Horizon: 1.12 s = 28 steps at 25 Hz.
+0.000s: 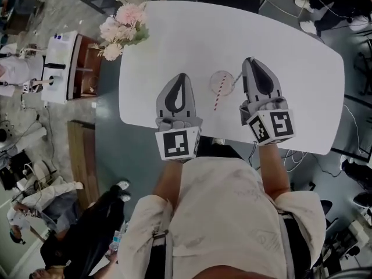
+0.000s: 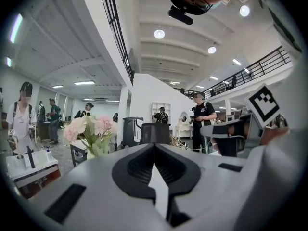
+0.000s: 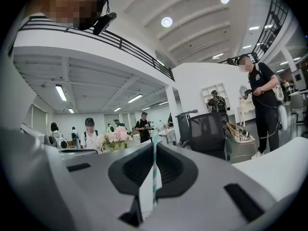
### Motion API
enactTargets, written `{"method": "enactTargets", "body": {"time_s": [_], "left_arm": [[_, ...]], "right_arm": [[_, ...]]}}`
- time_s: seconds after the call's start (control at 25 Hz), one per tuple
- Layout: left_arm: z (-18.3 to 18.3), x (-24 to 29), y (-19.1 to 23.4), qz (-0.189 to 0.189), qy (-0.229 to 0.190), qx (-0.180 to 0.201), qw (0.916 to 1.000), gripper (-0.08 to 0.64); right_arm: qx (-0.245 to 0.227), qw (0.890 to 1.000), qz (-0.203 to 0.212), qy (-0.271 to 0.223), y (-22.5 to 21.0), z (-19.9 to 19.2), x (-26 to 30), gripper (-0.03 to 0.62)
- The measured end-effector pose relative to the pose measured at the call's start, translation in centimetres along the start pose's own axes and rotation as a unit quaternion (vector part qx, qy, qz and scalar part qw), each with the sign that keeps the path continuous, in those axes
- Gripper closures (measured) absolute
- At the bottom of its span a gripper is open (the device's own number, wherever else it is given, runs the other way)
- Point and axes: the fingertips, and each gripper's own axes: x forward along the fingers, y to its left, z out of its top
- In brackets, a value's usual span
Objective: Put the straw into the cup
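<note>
A clear cup (image 1: 221, 82) stands on the white table (image 1: 290, 68) between my two grippers. A red-striped straw (image 1: 218, 99) slants from the cup's mouth toward the near edge; whether its end rests inside the cup I cannot tell. My right gripper (image 1: 250, 63) sits just right of the cup, shut on a teal-striped straw (image 3: 154, 170) that stands upright between its jaws; the teal-striped straw (image 1: 237, 79) reaches toward the cup's rim. To the left of the cup my left gripper (image 1: 181, 78) is shut with nothing in it. The left gripper (image 2: 154, 147) points level across the room.
A vase of pink flowers (image 1: 123, 30) stands at the table's far left corner. A black chair (image 3: 208, 131) is beyond the table. People stand around the hall, one in black (image 3: 263, 100) close on the right. Cables lie on the floor (image 1: 349, 127) to the right.
</note>
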Motion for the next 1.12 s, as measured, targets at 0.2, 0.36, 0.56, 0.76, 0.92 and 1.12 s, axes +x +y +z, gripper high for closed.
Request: {"method": "enactTargets", "body": {"time_s": [0.2,0.36,0.56,0.76,0.92,1.12], "left_arm": [[-1.6,1.3,1.1,-0.002,0.015,-0.02,0.9997,0.554],[-3.4,2.2,2.1,-0.006,0.03,-0.034,0.999,0.554],[-5.4,2.9,3.3,-0.007,0.041,-0.049,0.998,0.554],[-6.7,3.5,4.1,-0.009,0.044,-0.056,0.9974,0.554],[-8.1,4.1,4.7,-0.01,0.057,-0.069,0.996,0.554],[-8.8,4.7,5.0,-0.013,0.061,-0.079,0.9949,0.554]], "right_arm": [[0.0,0.999,0.005,0.044,0.5,-3.0,2.0,0.578],[-0.001,0.997,0.0,0.077,0.4,-6.0,3.4,0.578],[-0.002,0.992,-0.001,0.122,0.8,-9.7,4.8,0.578],[-0.005,0.99,-0.003,0.143,0.8,-11.5,5.9,0.578],[-0.004,0.986,-0.001,0.166,1.0,-13.2,6.6,0.578],[-0.017,0.981,-0.003,0.191,1.1,-14.8,7.2,0.578]]}}
